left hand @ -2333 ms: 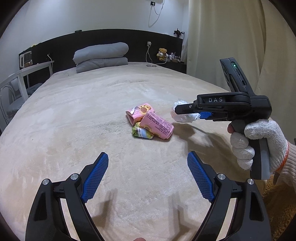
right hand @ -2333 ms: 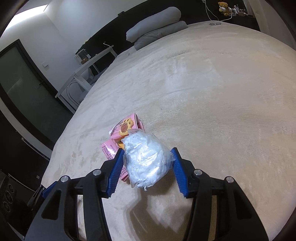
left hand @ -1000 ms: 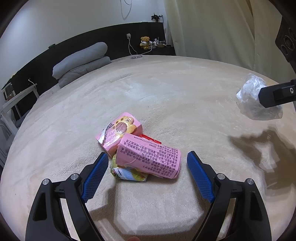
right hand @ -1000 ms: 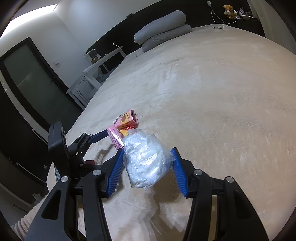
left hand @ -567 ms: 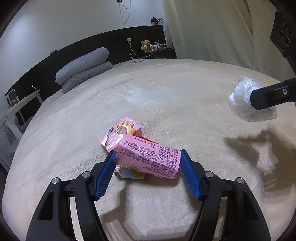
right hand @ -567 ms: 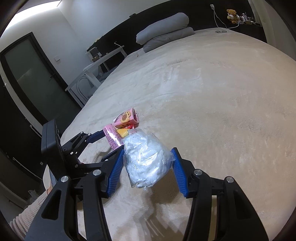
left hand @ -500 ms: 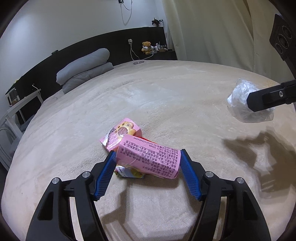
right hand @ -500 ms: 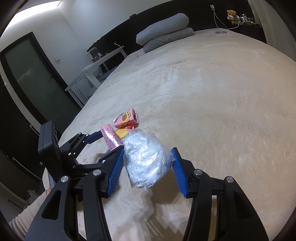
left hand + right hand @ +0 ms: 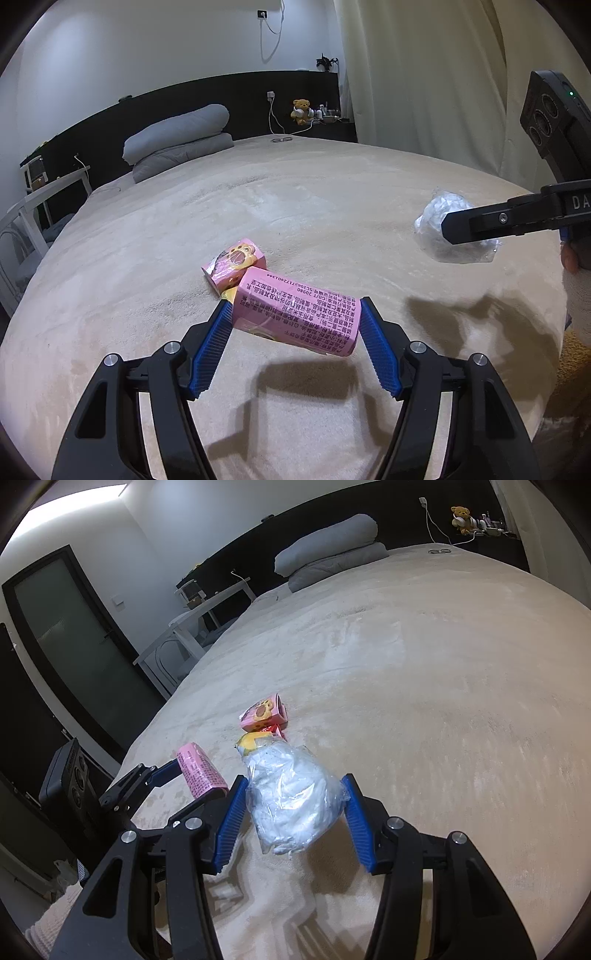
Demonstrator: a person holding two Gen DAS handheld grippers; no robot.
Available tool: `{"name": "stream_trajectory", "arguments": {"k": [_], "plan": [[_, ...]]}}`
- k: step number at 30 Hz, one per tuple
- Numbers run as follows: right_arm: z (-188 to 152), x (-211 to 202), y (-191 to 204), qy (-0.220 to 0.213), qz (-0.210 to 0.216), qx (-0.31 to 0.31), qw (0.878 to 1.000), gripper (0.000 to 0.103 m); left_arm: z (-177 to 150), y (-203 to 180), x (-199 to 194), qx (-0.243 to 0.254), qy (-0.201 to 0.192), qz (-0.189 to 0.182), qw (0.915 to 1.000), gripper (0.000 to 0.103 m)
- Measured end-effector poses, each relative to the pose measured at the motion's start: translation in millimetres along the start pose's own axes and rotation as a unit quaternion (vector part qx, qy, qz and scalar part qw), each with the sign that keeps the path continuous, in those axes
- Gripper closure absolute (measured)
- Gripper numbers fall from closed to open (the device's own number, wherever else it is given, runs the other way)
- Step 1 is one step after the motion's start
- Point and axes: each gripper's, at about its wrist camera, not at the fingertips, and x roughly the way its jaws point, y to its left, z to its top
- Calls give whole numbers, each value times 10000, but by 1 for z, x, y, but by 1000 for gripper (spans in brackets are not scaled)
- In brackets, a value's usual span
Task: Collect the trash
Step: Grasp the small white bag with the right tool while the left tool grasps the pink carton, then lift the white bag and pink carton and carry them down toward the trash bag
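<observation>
Beige bed [image 9: 332,192] carries the litter mid-surface. Left gripper [image 9: 295,343] clamps the pink carton [image 9: 295,314], lifted; right gripper [image 9: 291,812] grips a plastic wad [image 9: 291,797]. Pink box [image 9: 263,712] and yellow wrapper [image 9: 249,743] remain uncollected.

Beige bed [image 9: 332,192], grey pillows [image 9: 177,136], black headboard [image 9: 221,96], cream curtain [image 9: 417,74], dark door [image 9: 70,635].
</observation>
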Motion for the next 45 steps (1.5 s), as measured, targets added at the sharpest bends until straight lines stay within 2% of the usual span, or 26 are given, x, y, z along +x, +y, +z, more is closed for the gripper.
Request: {"name": "stream_trajectory", "arguments": {"k": [16, 32, 45], "plan": [[-34, -40, 7, -200, -60, 108, 9997, 51, -20, -17, -78, -680, -371, -104, 9969, 36], [-97, -83, 30, -221, 49, 84, 9997, 51, -52, -50, -136, -1080, -513, -293, 9924, 36], [-138, -112, 43, -188, 147, -93, 9997, 51, -76, -84, -177, -1366, -553, -632, 9871, 36]]}}
